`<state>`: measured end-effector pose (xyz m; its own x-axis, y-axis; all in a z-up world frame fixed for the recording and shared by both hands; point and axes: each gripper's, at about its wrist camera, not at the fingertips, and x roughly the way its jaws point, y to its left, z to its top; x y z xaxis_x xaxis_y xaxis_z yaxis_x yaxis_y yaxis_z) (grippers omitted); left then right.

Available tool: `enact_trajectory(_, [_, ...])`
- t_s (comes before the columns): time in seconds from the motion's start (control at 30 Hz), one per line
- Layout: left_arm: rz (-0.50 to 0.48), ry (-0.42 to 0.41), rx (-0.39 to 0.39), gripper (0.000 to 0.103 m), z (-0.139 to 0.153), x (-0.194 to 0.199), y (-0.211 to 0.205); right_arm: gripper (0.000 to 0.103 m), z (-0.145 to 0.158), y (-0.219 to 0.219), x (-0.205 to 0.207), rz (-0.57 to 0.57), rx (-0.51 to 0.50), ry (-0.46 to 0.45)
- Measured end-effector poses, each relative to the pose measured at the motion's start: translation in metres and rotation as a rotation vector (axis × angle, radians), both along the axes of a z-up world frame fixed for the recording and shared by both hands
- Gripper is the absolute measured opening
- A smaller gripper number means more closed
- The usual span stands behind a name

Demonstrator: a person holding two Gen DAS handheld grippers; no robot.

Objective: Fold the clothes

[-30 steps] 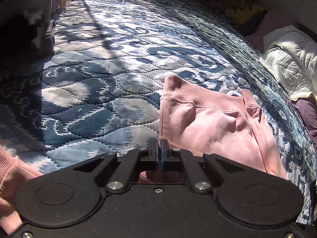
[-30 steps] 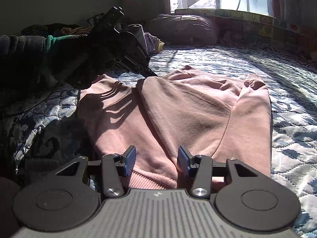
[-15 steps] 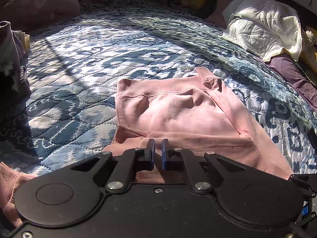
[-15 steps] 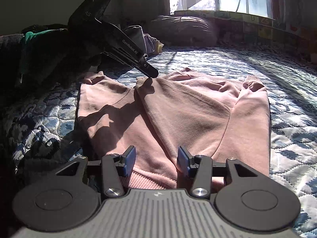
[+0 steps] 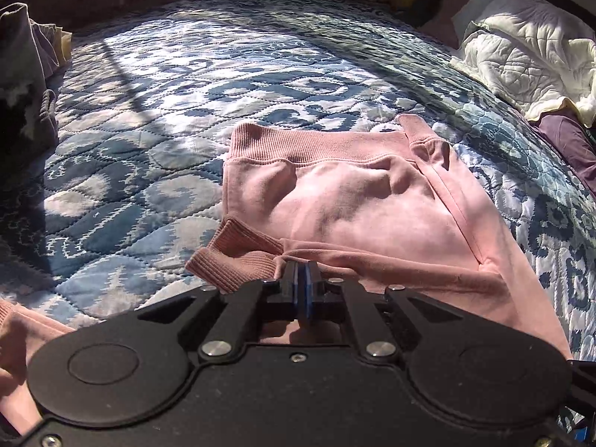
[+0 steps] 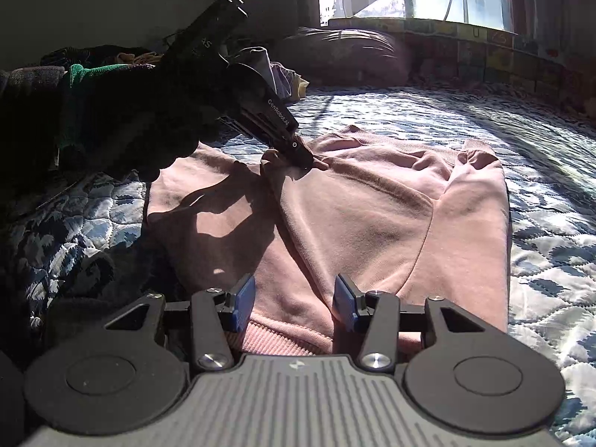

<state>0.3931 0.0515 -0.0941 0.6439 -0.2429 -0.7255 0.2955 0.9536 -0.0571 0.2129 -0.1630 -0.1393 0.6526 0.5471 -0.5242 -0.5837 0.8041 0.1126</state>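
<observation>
The left gripper (image 5: 302,283) has its jaws pinched together on a fold of the pink sweatshirt (image 5: 354,208), low in the centre of its frame; in the right wrist view its tip (image 6: 303,158) now presses that fabric down onto the garment, where a second ago it was held up in the air. The right gripper (image 6: 294,298) keeps its jaws apart over the ribbed hem (image 6: 283,335) at bottom centre. The sweatshirt lies mid-frame on the blue quilt (image 5: 149,149), one side now folded inward, so the fold looks nearly laid and ready for release
</observation>
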Motion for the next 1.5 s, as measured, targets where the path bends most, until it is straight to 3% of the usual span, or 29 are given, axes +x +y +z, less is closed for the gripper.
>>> enact_trajectory(0.2, [0.015, -0.005, 0.006, 0.004, 0.012, -0.004, 0.007, 0.048, 0.000, 0.000, 0.000, 0.000, 0.000, 0.000])
enact_trajectory(0.33, [-0.056, -0.023, 0.160, 0.004, -0.012, 0.000, -0.008, 0.048, 0.000, 0.000, 0.000, 0.000, 0.000, 0.000])
enact_trajectory(0.47, [-0.153, -0.112, 0.401, 0.006, -0.027, -0.003, -0.026, 0.048, 0.000, -0.001, 0.001, 0.001, 0.004, 0.003])
enact_trajectory(0.53, [-0.153, -0.095, 0.403, 0.006, -0.023, 0.000, -0.026, 0.048, 0.000, -0.001, 0.001, 0.001, 0.004, 0.004])
enact_trajectory(0.73, [-0.087, -0.055, 0.222, 0.010, 0.004, 0.005, -0.004, 0.048, 0.000, -0.002, 0.000, 0.001, 0.003, 0.002])
enact_trajectory(0.87, [-0.111, -0.040, 0.288, 0.010, -0.015, 0.008, -0.018, 0.048, 0.000, -0.001, 0.000, 0.002, 0.002, 0.003])
enact_trajectory(1.1, [0.011, -0.059, 0.229, 0.016, -0.024, 0.019, -0.012, 0.048, -0.001, 0.000, 0.001, 0.005, 0.000, 0.007])
enact_trajectory(1.2, [0.097, -0.032, 0.109, 0.018, -0.006, 0.015, 0.007, 0.048, 0.000, 0.000, 0.001, 0.004, -0.005, 0.003])
enact_trajectory(1.3, [0.201, -0.087, -0.014, 0.018, 0.015, -0.005, 0.033, 0.048, 0.002, -0.002, -0.002, 0.005, 0.008, -0.008])
enact_trajectory(1.4, [0.270, -0.056, -0.146, 0.021, 0.020, -0.025, 0.051, 0.048, 0.005, -0.005, -0.003, 0.010, 0.024, -0.015])
enact_trajectory(1.43, [0.293, -0.046, -0.190, 0.024, 0.022, -0.032, 0.058, 0.048, 0.005, -0.006, -0.004, 0.011, 0.028, -0.016])
enact_trajectory(1.5, [0.343, -0.009, -0.305, 0.050, 0.021, -0.040, 0.068, 0.049, 0.007, -0.007, -0.005, 0.014, 0.034, -0.018])
